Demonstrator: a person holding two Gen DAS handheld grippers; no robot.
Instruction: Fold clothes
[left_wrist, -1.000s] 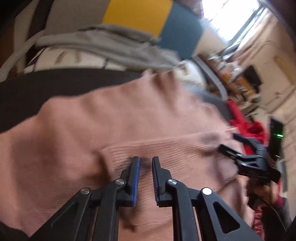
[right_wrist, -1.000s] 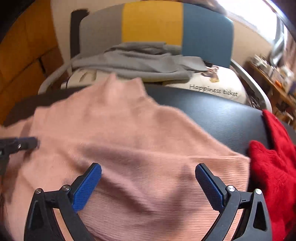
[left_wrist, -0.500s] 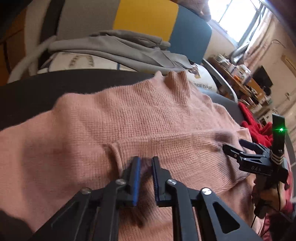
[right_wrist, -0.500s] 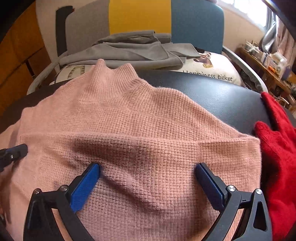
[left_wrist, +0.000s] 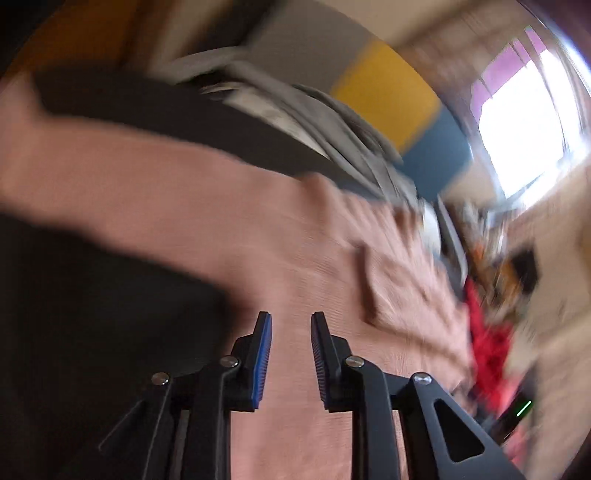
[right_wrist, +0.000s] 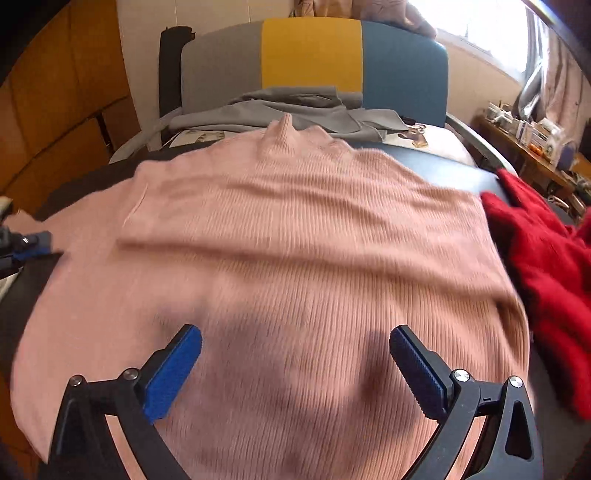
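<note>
A pink knit sweater (right_wrist: 295, 229) lies spread flat on the dark table (right_wrist: 443, 162), collar pointing away. My right gripper (right_wrist: 295, 343) hovers wide open over its lower part, nothing between the blue pads. The left wrist view is blurred by motion. In it my left gripper (left_wrist: 291, 321) stands over the pink sweater (left_wrist: 221, 206) near its left edge, jaws a narrow gap apart with no cloth pinched. The tip of the left gripper (right_wrist: 29, 245) also shows in the right wrist view, beside the left sleeve.
A red fuzzy garment (right_wrist: 546, 258) lies just right of the sweater, touching its edge. Behind the table stands a grey, yellow and blue chair (right_wrist: 310, 51) with a grey garment (right_wrist: 295, 107) draped on its seat. A cluttered shelf (right_wrist: 535, 144) is at the far right.
The left gripper has swung away to the left edge of the sweater and its jaws have parted slightly. The right gripper has pulled back a little and stays wide open.
</note>
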